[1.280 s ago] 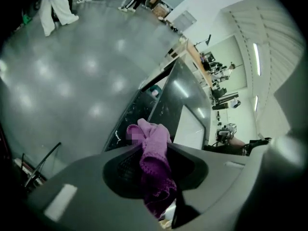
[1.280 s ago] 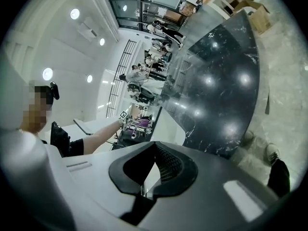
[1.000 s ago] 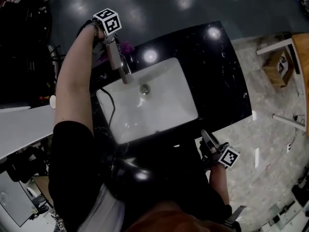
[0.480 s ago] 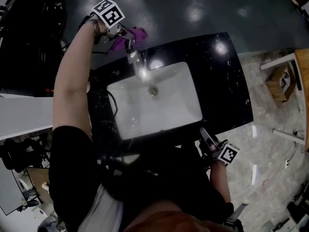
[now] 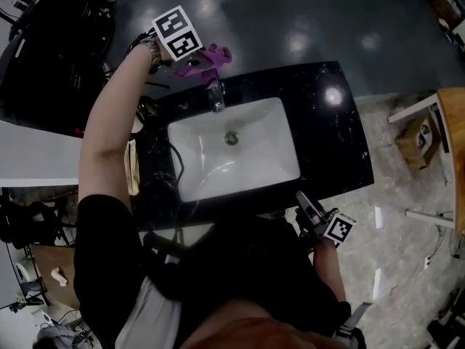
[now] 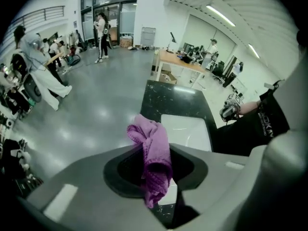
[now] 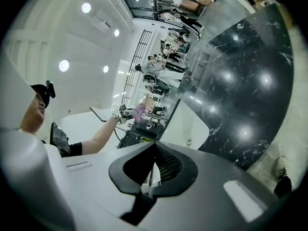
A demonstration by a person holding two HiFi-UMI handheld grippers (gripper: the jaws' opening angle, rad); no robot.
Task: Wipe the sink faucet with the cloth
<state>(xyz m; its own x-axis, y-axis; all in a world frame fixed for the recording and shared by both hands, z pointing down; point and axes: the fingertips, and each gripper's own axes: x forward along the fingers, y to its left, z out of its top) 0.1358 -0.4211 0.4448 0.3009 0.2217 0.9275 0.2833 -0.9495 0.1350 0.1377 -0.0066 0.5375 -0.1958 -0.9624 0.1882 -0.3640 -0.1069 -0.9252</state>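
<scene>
Purple terry cloth [image 6: 151, 136], one crumpled piece with nubby folds, hangs pinched between the two part-open jaws of the left gripper [image 6: 155, 170]. It is held just behind the single chrome faucet [image 5: 216, 95], clear of it; a second ago this gripper was down at the spout. One white rectangular sink [image 5: 254, 173] sits in a glossy black marble countertop [image 5: 341, 129]. The right gripper [image 5: 311, 215], jaws together and empty, hovers at the near edge as before.

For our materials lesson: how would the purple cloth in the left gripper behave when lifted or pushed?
The purple cloth is probably floppy: it bunches and hangs limp from the left gripper's jaws. It is likely light, since one small pinch carries it. Its looped texture suggests it grips rather than slips.
</scene>
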